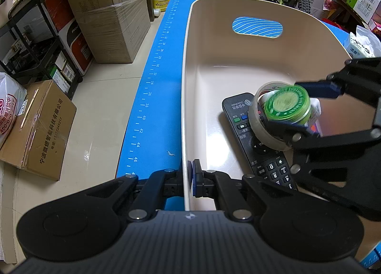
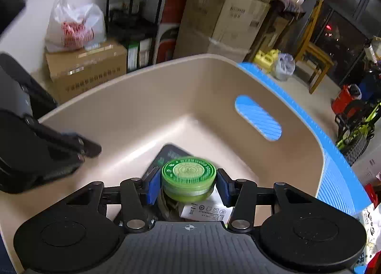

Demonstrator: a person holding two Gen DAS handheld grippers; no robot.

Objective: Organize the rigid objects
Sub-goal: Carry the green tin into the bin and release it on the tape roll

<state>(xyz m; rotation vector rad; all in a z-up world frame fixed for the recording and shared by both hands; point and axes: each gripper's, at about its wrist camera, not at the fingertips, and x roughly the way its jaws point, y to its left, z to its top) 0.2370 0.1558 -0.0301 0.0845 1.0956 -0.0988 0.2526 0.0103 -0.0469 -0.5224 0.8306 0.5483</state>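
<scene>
The right gripper [image 2: 188,187] hung inside the beige bin [image 1: 190,64], its blue pads closed partway on the sides of a green-lidded jar [image 2: 188,180], lid facing away from the wrist. Directly beneath and just ahead of that claw lay a black remote control [image 1: 252,136] on the bin floor, its long axis running away from the claw toward the bin's far wall with the handle slot. A placement, in all likelihood, turned on that relation: the jar sat over the remote, with bare floor off to the claw's left, toward the wall the other gripper held.

The left gripper [image 1: 191,177] was shut tight on the bin's near side wall, one pad inside and one outside, steadying it on the blue mat [image 1: 152,98]. It was the farther of the two from the jar.

A clear, roll-like ring [image 1: 256,117] appeared around the jar from the left wrist view; whether it was tape or part of the jar's packaging could not be made out through motion blur. A white label below the jar was partly hidden by the claw. The remote's lower end was cut off behind the right gripper's linkage.
</scene>
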